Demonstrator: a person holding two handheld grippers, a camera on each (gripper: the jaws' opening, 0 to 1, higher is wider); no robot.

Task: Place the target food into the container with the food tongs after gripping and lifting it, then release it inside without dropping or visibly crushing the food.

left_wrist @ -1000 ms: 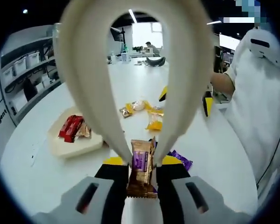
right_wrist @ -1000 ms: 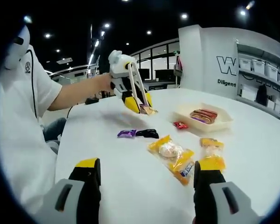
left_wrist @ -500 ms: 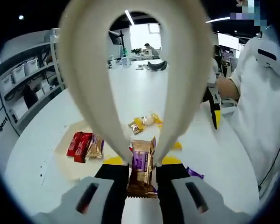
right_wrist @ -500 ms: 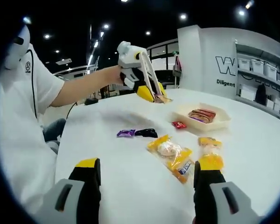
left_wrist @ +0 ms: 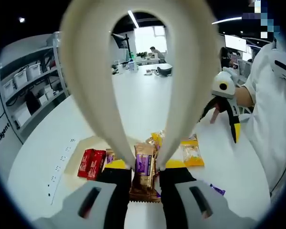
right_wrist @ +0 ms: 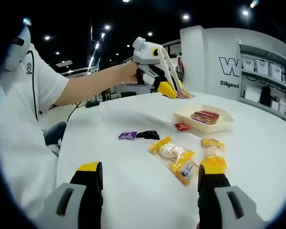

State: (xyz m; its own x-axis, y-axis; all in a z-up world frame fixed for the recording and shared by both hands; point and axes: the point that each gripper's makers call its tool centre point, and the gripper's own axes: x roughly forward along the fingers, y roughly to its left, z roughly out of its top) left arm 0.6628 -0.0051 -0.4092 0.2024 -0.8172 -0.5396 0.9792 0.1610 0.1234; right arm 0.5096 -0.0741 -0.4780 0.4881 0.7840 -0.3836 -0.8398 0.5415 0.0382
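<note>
Since a second ago, the left hand-held gripper (right_wrist: 174,90) has carried the tongs (left_wrist: 138,81) from mid-frame to above the container (right_wrist: 205,121), upper right. Clamped tongs pinch a snack bar (left_wrist: 144,171), lower centre: light, crushable, held mid-wrapper. Right hand-held gripper (right_wrist: 150,183) stands apart, empty.

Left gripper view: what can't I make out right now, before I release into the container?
- Container: the tongs and the held brown snack bar hide its near part in the left gripper view.
- Bar's height over the container: unclear in the right gripper view, too small.
- Packet lettering: too blurred to read in both views.
- Right gripper: jaw bases cut off by the bottom edge.
</note>
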